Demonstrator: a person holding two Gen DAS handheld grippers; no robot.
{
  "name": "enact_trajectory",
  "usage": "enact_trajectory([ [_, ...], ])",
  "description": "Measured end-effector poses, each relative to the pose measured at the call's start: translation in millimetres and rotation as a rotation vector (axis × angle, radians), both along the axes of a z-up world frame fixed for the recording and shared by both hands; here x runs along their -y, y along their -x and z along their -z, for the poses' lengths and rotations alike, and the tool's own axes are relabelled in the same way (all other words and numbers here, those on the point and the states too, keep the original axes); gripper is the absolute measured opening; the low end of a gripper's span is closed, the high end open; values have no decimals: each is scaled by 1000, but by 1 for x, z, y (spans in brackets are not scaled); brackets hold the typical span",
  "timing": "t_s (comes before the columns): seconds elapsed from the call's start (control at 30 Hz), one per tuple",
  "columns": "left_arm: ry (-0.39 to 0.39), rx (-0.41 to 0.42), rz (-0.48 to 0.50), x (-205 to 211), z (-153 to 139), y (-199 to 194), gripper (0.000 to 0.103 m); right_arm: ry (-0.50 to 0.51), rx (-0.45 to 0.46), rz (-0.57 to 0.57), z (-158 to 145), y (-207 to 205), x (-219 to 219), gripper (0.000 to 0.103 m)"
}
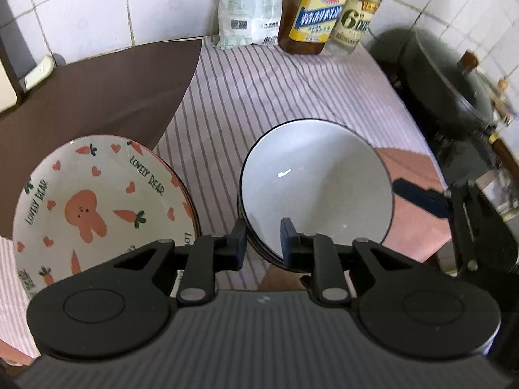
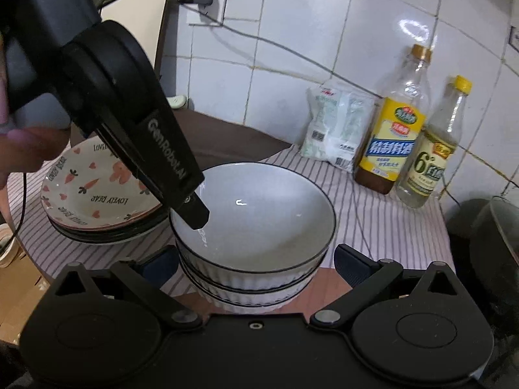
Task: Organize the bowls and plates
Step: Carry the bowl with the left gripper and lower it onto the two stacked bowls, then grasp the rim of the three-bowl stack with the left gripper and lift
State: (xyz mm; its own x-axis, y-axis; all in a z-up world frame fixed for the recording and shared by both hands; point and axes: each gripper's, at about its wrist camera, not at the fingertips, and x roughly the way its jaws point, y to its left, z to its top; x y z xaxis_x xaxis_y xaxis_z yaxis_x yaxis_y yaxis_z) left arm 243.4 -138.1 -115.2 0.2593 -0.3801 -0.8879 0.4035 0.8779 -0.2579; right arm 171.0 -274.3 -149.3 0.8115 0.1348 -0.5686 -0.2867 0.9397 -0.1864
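The tabletop [image 1: 97, 97] is dark brown, and a pink-and-white striped cloth [image 1: 259, 97] covers much of it. On the cloth lie a stack of carrot-and-rabbit plates [image 1: 97, 201] and, just beside it, a stack of white bowls [image 1: 318, 181] with dark rims. Along the tiled wall stand a white bag [image 1: 246, 9], a yellow-labelled bottle [image 1: 311, 16] and a clear bottle [image 1: 353, 22], close together.

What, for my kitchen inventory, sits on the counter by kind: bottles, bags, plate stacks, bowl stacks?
Bottles: 2
Bag: 1
Plate stack: 1
Bowl stack: 1
Total: 5
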Motion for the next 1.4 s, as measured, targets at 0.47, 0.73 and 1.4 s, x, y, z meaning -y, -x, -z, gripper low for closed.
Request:
enact_trajectory([
  [0.47,234,32,-139,-50,-20,37,30,-68,170,21,-21,58,13,103],
  [0.73,303,136,-175,-60,-10,58,36,-136,172,3,-6,55,29,103],
  [1.4,359,-123,-332,-40,64,7,41,-221,64,-93,80,-15,30,103],
])
